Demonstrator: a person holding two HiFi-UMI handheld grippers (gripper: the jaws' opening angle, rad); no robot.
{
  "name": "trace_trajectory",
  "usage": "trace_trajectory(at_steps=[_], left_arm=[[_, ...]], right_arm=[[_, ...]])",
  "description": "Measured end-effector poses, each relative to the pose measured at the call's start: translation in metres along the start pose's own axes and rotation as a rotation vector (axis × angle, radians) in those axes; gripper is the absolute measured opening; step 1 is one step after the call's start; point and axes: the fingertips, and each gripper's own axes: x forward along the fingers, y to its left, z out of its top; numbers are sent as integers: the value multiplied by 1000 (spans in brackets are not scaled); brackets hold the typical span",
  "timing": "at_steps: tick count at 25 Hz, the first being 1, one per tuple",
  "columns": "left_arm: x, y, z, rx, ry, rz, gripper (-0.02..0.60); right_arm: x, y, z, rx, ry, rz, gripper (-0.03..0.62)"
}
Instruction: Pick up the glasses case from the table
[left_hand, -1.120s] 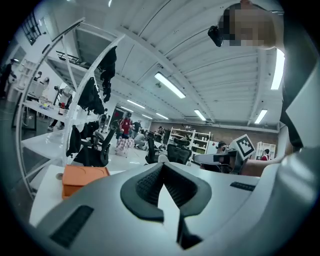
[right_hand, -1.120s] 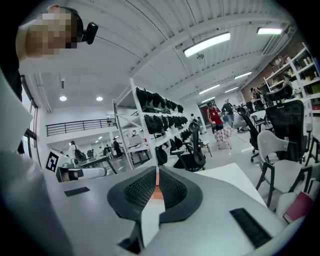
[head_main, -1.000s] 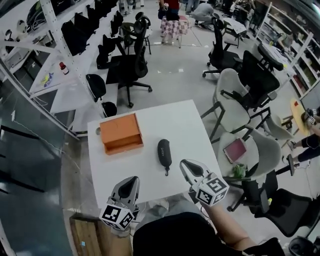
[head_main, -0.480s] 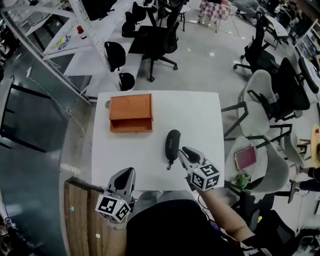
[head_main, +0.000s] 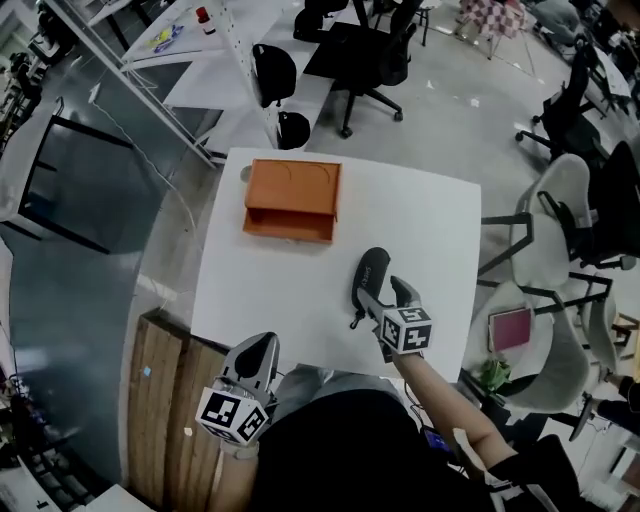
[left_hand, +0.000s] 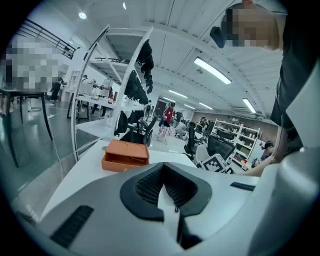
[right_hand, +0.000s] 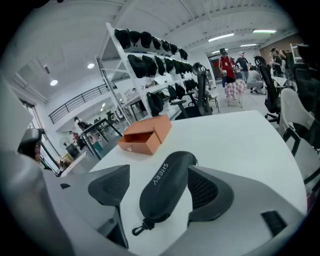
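Glasses case (right_hand: 167, 192) between opening right gripper (right_hand: 158, 183)

Lighting's bright and pretty even all over, coming from the long ceiling strip lights (left_hand: 212, 70) you can spot in the left gripper view. The white table (head_main: 280, 290) looks nearly washed out, but there's no hard glare on it. Shadows are soft, just a faint one under the glasses case (right_hand: 165, 192) and along the orange box (head_main: 292, 198). Heavy fisheye bend everywhere, both gripper views go dark in the corners, and the closest stuff at their bottom edge is a bit soft.
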Motion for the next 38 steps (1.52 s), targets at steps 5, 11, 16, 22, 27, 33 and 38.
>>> trace_trajectory(at_steps=[5, 11, 16, 22, 27, 33, 38], left_arm=[[-14, 5, -11, -18, 10, 47, 18], [-32, 14, -23, -54, 2, 101, 18], [-41, 18, -25, -68, -5, 114, 18], [-42, 19, -23, -65, -9, 101, 18], [-40, 23, -20, -63, -14, 77, 18], [-28, 26, -12, -50, -25, 28, 18], [-13, 25, -6, -44, -26, -36, 18]], right_arm=[[28, -3, -19, 7, 61, -31, 382], [52, -17, -30, 17, 83, -133, 402], [68, -11, -36, 42, 112, -132, 417], [78, -7, -41, 4, 150, -144, 379], [74, -6, -42, 14, 160, -135, 345], [58, 2, -22, 6, 118, -105, 311], [34, 13, 6, 24, 67, -79, 305]])
